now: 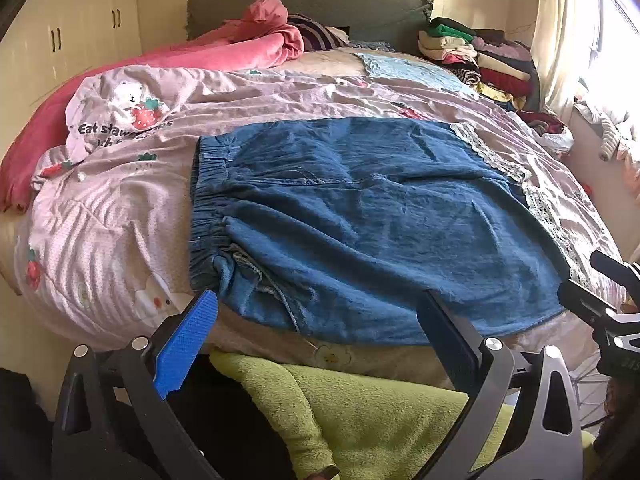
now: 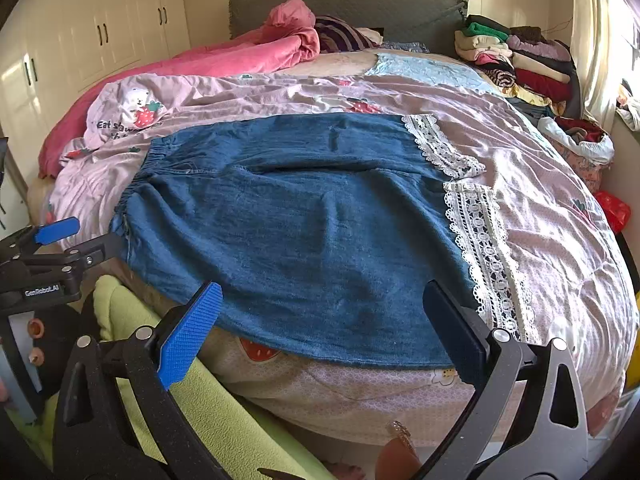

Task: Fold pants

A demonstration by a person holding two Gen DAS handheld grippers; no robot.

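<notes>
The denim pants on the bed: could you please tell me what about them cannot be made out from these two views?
- Left wrist: the denim pants hide their own underside; whether already folded is unclear.
- Left wrist: the lace hem runs behind the right gripper.
- Right wrist: the near hem corner sits behind the right gripper's dark finger.
- Both views: waistband details too small to read.

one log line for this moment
pants: flat on bed | left claw: open, empty | right claw: open, empty | fold: not started

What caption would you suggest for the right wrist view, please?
Open right gripper poised at the near edge of lace-hemmed denim pants spread flat on the pink quilt.
</notes>
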